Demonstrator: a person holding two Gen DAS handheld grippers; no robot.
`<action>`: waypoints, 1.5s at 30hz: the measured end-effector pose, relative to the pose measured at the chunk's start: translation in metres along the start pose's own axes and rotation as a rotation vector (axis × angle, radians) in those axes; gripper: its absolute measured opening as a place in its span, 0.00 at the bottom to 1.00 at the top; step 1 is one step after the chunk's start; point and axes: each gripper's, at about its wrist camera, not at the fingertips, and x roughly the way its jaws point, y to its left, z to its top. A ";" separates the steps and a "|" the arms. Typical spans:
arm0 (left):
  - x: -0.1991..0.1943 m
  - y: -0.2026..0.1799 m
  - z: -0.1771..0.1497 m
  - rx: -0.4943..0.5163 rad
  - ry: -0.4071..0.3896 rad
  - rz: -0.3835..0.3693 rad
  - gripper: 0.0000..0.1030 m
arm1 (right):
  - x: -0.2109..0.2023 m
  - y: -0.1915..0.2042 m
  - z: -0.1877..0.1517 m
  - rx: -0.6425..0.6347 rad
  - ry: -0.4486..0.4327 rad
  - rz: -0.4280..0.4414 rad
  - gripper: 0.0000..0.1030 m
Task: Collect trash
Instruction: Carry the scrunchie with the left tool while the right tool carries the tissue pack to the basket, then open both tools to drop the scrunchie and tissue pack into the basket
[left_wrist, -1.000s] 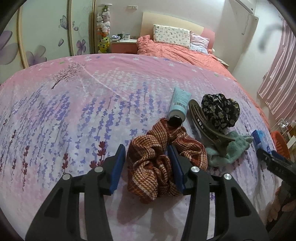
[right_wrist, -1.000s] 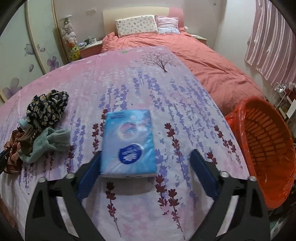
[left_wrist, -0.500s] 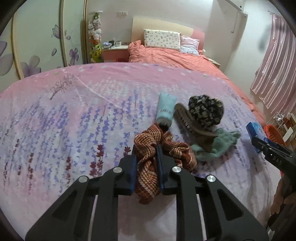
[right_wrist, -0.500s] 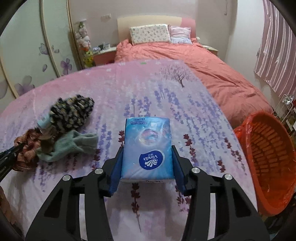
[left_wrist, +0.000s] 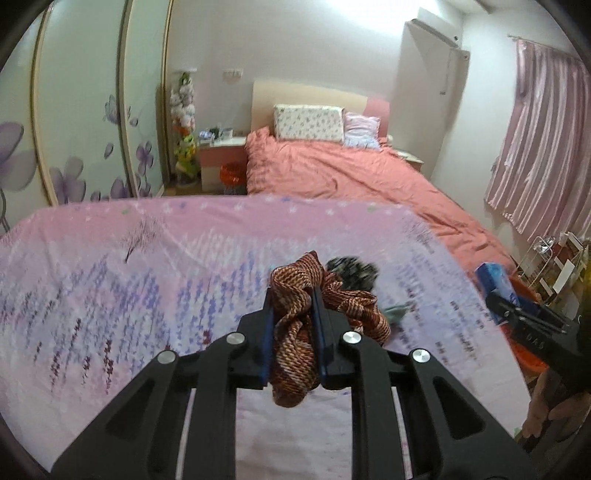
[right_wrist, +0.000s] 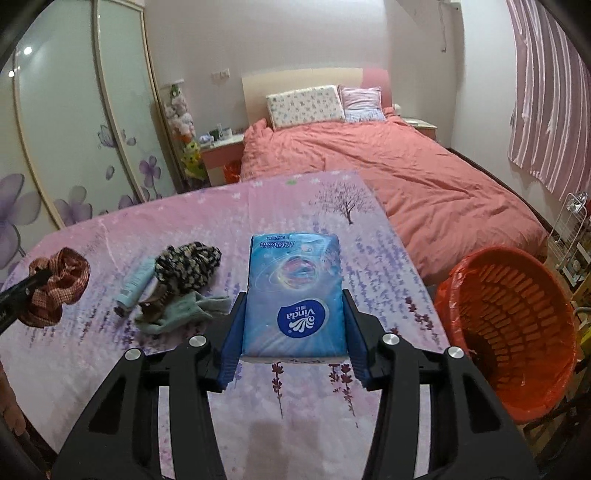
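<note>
Jaws clamped: our left gripper (left_wrist: 292, 295) pinches the rust scrunchie (left_wrist: 295, 334); our right gripper (right_wrist: 293, 301) squeezes the Vinda tissue pack (right_wrist: 295, 291), orange basket (right_wrist: 517, 332) at three o'clock.

On the lavender-print pink tablecloth (right_wrist: 207, 221) there are three fabric hair scrunchies. One is a rust-and-cream woven scrunchie (left_wrist: 295, 325), at 9 o'clock in the right wrist view. One is a black floral scrunchie (right_wrist: 188, 264), toward 10 o'clock. One is a pale green fuzzy scrunchie (right_wrist: 184, 314), just below it. There is one pale blue squeeze tube with a dark cap (right_wrist: 135, 284). There is one blue plastic pack of Vinda tissues (right_wrist: 295, 295). One orange slatted plastic basket (right_wrist: 517, 332) with an orange liner sits at 3 o'clock. On the salmon-covered bed (right_wrist: 406, 177), toward 12 o'clock, lie two pillows: one floral cream pillow (right_wrist: 304, 105) and one pink striped pillow (right_wrist: 360, 103).
</note>
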 end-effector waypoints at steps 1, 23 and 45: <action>-0.006 -0.008 0.003 0.009 -0.011 -0.008 0.18 | -0.005 -0.003 0.001 0.002 -0.010 0.003 0.48; -0.023 -0.170 0.015 0.109 -0.057 -0.270 0.18 | -0.085 -0.106 -0.005 0.120 -0.173 -0.081 0.48; 0.068 -0.349 -0.021 0.289 0.073 -0.500 0.20 | -0.039 -0.241 -0.017 0.344 -0.157 -0.166 0.48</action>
